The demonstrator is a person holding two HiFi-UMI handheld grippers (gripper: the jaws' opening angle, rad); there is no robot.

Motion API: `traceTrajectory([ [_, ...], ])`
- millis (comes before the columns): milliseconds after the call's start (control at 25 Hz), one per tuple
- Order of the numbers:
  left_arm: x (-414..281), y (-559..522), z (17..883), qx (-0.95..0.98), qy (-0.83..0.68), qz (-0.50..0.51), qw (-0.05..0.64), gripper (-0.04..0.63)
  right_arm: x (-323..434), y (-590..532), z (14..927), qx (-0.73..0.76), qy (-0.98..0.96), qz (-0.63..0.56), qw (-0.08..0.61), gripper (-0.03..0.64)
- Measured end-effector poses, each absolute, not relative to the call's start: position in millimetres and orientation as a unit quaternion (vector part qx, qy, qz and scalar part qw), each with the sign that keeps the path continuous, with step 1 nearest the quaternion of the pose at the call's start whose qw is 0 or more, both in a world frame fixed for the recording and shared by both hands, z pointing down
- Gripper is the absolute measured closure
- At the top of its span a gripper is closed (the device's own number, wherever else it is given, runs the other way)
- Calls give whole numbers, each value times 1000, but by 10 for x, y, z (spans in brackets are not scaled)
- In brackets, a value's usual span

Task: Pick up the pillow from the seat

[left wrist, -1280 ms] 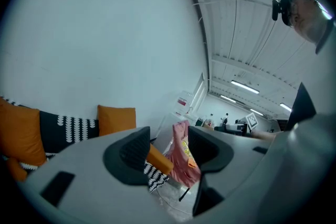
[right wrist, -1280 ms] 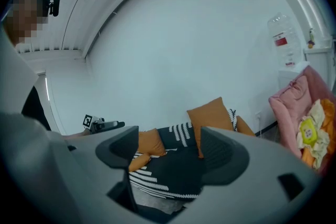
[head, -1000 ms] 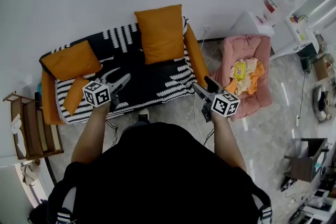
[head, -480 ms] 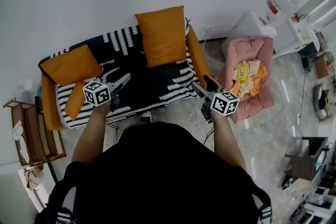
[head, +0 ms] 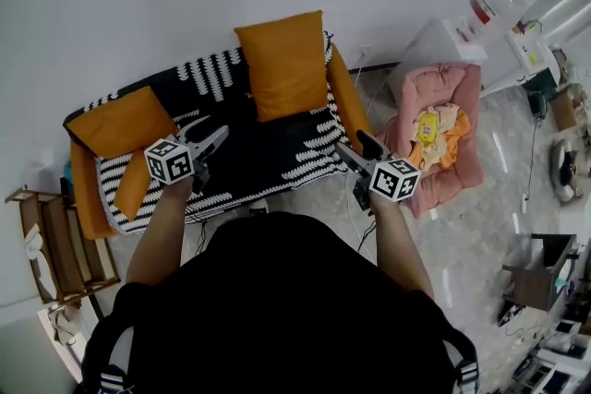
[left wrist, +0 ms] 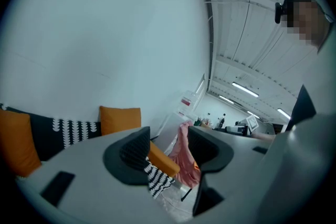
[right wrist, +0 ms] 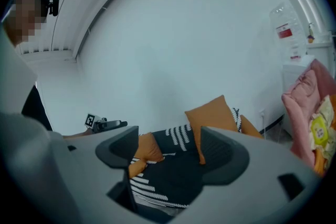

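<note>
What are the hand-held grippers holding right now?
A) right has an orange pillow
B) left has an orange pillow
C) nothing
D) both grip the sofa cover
C: the left hand-held gripper and the right hand-held gripper both show jaws apart with nothing between them.

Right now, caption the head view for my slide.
Left gripper and right gripper hover open before the patterned sofa; its upright orange pillow is untouched.

Matt orange cloth pillow (head: pixel 288 65), patterned cloth seat (head: pixel 277 148), glossy floor (head: pixel 480 221)
</note>
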State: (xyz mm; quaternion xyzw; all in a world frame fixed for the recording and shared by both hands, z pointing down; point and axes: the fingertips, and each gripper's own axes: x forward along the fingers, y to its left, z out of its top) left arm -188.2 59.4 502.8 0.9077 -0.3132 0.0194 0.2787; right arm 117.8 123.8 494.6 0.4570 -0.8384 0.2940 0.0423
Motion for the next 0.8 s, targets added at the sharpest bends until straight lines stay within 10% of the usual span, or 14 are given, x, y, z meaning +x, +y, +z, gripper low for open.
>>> traceTrajectory([
  [800,-2076,45,4963,917,-289,22,276,364,922,858,4851,467,-834,291,44,253],
])
